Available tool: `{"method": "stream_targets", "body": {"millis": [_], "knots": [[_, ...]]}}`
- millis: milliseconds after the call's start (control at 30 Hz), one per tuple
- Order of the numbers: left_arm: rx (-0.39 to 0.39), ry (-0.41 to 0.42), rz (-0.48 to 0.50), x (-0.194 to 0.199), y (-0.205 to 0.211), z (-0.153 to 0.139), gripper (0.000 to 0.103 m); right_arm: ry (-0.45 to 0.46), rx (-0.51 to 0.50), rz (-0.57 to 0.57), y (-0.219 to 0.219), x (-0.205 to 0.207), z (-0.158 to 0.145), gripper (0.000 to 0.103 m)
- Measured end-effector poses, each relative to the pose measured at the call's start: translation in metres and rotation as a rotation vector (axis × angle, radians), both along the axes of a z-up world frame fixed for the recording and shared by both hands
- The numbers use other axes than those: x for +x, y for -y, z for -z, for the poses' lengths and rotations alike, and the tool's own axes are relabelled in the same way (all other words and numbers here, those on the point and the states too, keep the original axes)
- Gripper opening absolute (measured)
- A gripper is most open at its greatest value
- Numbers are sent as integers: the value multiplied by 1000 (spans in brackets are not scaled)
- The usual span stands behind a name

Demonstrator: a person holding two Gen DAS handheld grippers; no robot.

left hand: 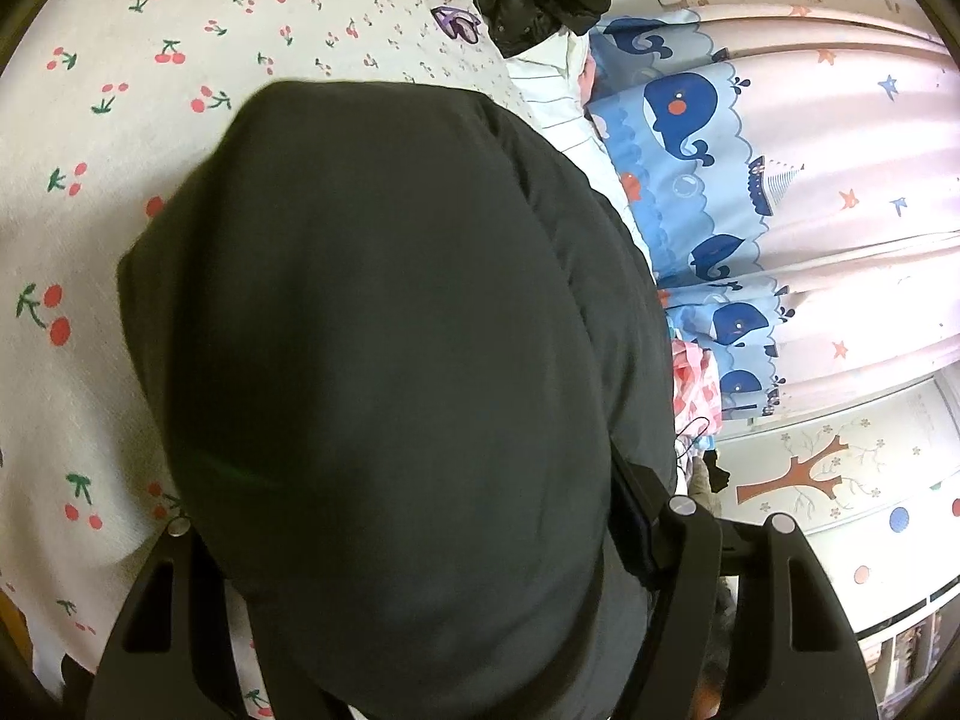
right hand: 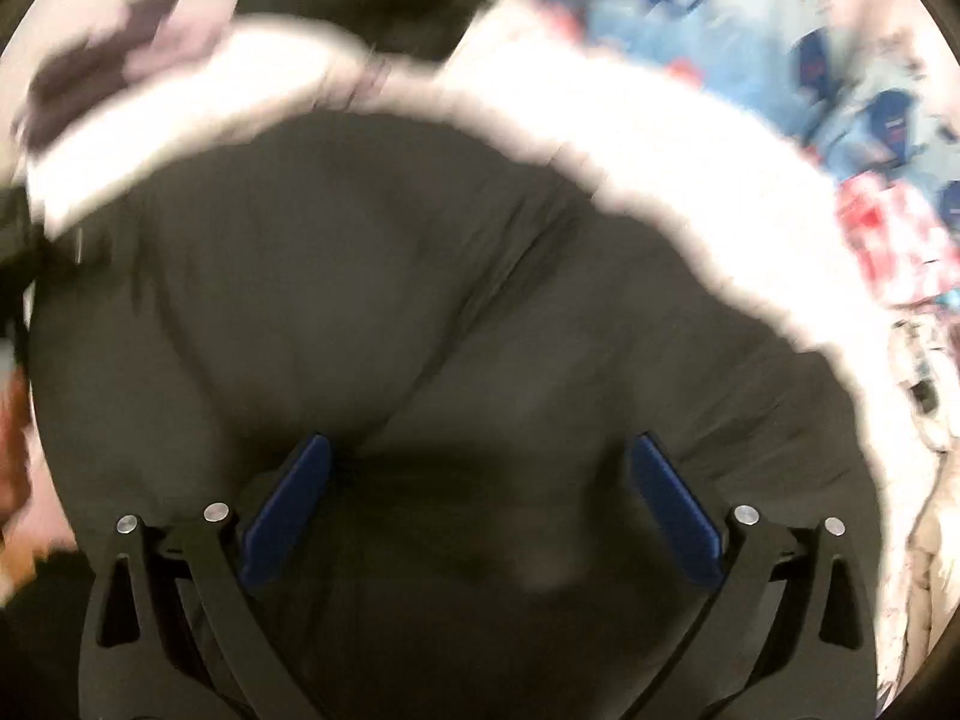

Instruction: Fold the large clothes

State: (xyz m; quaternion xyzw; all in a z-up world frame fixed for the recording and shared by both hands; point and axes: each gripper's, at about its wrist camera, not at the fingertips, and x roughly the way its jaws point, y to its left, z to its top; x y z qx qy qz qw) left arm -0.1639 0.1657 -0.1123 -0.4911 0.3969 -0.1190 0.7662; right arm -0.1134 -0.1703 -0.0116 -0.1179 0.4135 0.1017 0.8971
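Where the dark coat (left hand: 390,360) bulges, left tool (left hand: 432,540) clamps its bulk; right tool (right hand: 480,480) gapes, empty.

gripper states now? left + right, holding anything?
Left gripper: jaws wide, dark padded jacket bulging between them; a grip cannot be told.
Right gripper: open over the jacket, blue pads apart, holding nothing.

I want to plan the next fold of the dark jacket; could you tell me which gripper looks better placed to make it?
Probably the left gripper: the dark jacket bulges up between its fingers, seemingly gripped. The right gripper stands open over the jacket, its blue pads apart, gripping nothing.
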Motion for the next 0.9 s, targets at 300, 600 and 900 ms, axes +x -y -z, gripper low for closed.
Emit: {"method": "stream_targets", "body": {"millis": [300, 600, 900], "knots": [[20, 17, 7, -1, 5, 2, 69, -162, -57, 140, 23, 116, 54, 97], [-19, 16, -4, -2, -4, 3, 69, -89, -99, -8, -4, 29, 17, 97], [21, 31, -35, -5, 1, -16, 69, -20, -227, -55, -30, -29, 18, 97]]}}
